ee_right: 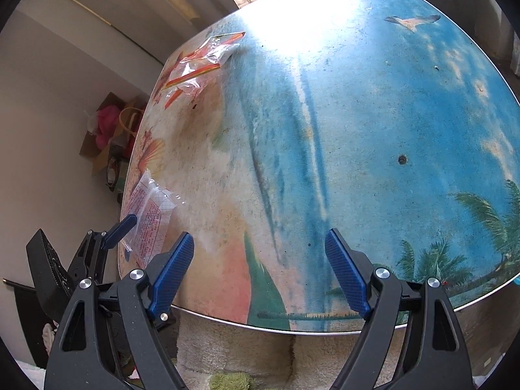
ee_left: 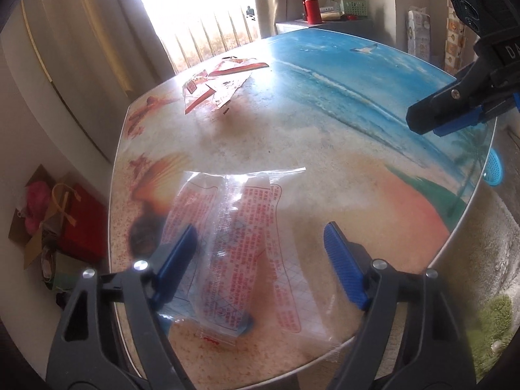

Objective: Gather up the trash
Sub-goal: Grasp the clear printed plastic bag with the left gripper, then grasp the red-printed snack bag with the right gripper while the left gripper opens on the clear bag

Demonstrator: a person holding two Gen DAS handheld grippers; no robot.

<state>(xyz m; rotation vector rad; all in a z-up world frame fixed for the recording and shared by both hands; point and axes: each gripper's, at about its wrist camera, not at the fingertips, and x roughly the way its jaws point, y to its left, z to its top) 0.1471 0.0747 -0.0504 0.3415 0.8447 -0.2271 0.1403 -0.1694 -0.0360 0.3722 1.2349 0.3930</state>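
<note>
A clear plastic wrapper (ee_left: 234, 243) with red print lies flat near the front left edge of the beach-print table (ee_left: 325, 113). My left gripper (ee_left: 260, 260) hovers just over it, open, one blue pad on each side and neither pad pressing it. The same wrapper (ee_right: 148, 214) shows at the left in the right wrist view, beside the left gripper's finger (ee_right: 122, 226). A second crumpled wrapper (ee_left: 221, 81) with red stripes lies at the far left corner, also visible as the striped wrapper (ee_right: 198, 61). My right gripper (ee_right: 260, 269) stands open over the table's near edge, holding nothing.
A blue basket (ee_left: 495, 167) sits below the table's right edge. A red gift bag (ee_left: 81, 227) and a cardboard box with pink stuff (ee_right: 105, 126) are on the floor at left. A red bottle (ee_left: 312, 11) and green basket (ee_left: 352, 8) stand behind. Shaggy rug (ee_right: 260, 351) lies below.
</note>
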